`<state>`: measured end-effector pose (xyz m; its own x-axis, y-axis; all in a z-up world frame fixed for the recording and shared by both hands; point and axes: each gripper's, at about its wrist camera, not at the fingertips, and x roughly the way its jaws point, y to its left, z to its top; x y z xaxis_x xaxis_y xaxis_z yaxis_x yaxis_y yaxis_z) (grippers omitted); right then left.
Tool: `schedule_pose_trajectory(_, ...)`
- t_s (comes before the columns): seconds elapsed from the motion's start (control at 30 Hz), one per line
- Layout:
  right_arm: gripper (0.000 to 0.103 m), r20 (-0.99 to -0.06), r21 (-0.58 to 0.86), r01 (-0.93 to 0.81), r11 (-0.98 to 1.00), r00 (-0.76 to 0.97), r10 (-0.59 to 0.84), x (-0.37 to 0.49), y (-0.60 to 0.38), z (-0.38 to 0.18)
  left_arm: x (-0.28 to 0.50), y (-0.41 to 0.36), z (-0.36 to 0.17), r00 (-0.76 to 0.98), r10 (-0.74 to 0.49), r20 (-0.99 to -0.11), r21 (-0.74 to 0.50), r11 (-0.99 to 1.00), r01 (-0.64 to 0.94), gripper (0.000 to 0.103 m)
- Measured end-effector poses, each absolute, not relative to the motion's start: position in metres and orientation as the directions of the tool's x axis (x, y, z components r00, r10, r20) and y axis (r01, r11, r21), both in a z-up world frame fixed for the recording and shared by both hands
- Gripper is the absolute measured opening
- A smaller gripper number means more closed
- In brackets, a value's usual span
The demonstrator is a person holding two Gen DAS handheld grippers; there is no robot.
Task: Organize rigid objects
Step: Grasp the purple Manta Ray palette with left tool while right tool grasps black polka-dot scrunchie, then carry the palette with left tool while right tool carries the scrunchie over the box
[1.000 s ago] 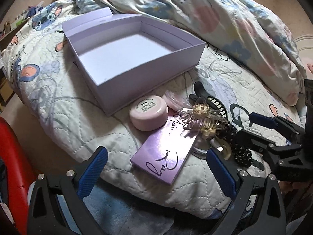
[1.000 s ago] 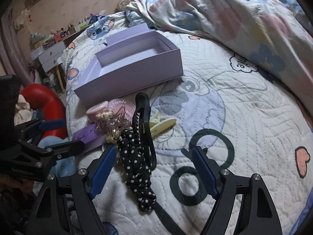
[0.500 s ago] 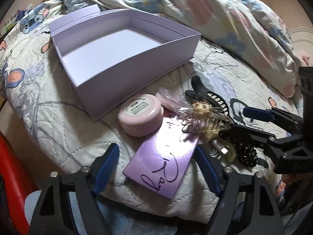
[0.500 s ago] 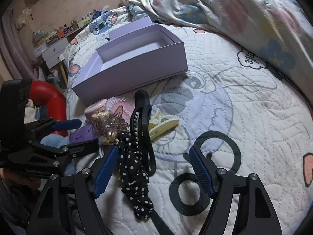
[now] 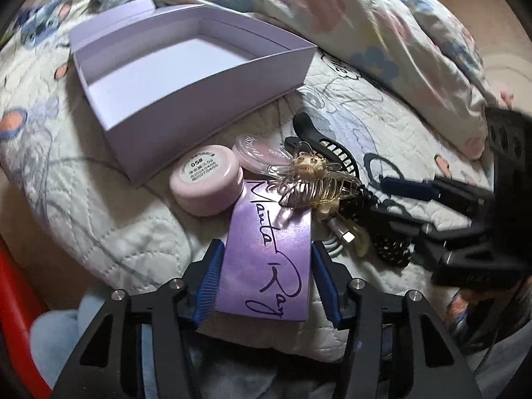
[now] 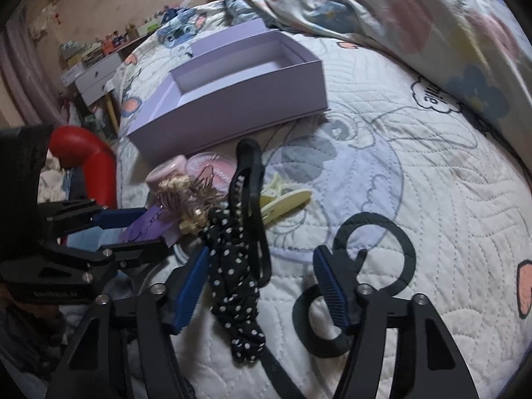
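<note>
A: What's in the lavender box [image 5: 186, 76]?

B: Nothing that shows. It sits open on the quilted bedspread [image 5: 83, 206], its white floor bare in both views, with its lid [image 5: 109, 21] lying just behind it. All the small things are outside it, in a heap just beside its near corner.

A: Which things?

B: A round pink jar [image 5: 206, 183] turned bottom up, its label reading "05#", just beside the box's near corner. Beside that, a flatter pink compact [image 5: 256, 153] with a clear lid. A gold wire hair claw [image 5: 316, 183] lies tilted over the far end of a purple card box [image 5: 269, 259] with handwriting on it. A black claw clip [image 6: 249, 179] and a black polka-dot scrunchie [image 6: 236, 276] lie to the right, and a pale yellow clip [image 6: 286, 199] is beside them.

A: And the left gripper [image 5: 266, 282]?

B: Its blue pads [image 5: 209, 282] stand either side of the purple card box's near end, close against both edges. Whether they are truly pressing on it or only flanking it, I cannot tell; on the right a slim gap seems to show.

A: The right gripper [image 6: 259, 286]?

B: Spread wide and holding nothing. It hovers low over the bedspread, the scrunchie's tail lying between its fingers, nearer the left one. Neither finger touches it.

A: Anything else around?

B: A flowered duvet [image 6: 432, 16] bunched behind the box, and something red [image 6: 83, 159] off the bed's edge.
</note>
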<state>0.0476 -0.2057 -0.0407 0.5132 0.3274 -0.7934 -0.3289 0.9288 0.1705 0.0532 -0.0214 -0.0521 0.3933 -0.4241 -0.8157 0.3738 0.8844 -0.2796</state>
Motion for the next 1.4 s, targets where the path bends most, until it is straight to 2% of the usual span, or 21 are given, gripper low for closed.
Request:
schedule_pose_trajectory(0.07,0.053,-0.793,0.162,-0.361,0.918,0.507,0.339,0.044,-0.201,-0.040,0.053,-0.022,-0.054,0.399,-0.417,-0.817,-0.271,0.888,0.372,0.052)
schedule_pose_trajectory(0.23,0.028,-0.795,0.145,-0.395,0.907,0.499,0.344,0.042,-0.196,-0.044,0.060,-0.034,-0.058,0.394,-0.404,-0.826,-0.243,0.885,0.398,0.052)
schedule_pose_trajectory(0.3,0.024,-0.798,0.140,-0.395,0.908,0.498,0.339,0.041,-0.196,-0.046,0.062,-0.035,-0.059,0.386,-0.410,-0.826,-0.249,0.880,0.404,0.052)
schedule_pose_trajectory(0.33,0.018,-0.795,0.156,-0.393,0.906,0.494,0.351,0.042,-0.197,-0.047,0.063,-0.033,-0.060,0.384,-0.421,-0.822,-0.261,0.877,0.403,0.052)
schedule_pose_trajectory(0.43,0.015,-0.783,0.202,-0.375,0.905,0.492,0.379,0.042,-0.201,-0.046,0.062,-0.032,-0.058,0.395,-0.425,-0.815,-0.263,0.877,0.402,0.050)
schedule_pose_trajectory(0.83,0.015,-0.750,0.250,-0.330,0.910,0.529,0.398,0.033,-0.212,-0.037,0.041,-0.027,-0.038,0.422,-0.440,-0.793,-0.275,0.876,0.396,0.050)
schedule_pose_trajectory(1.4,0.015,-0.704,0.225,-0.360,0.905,0.583,0.407,0.010,-0.205,-0.017,0.011,-0.015,-0.010,0.525,-0.392,-0.756,-0.219,0.906,0.361,0.050)
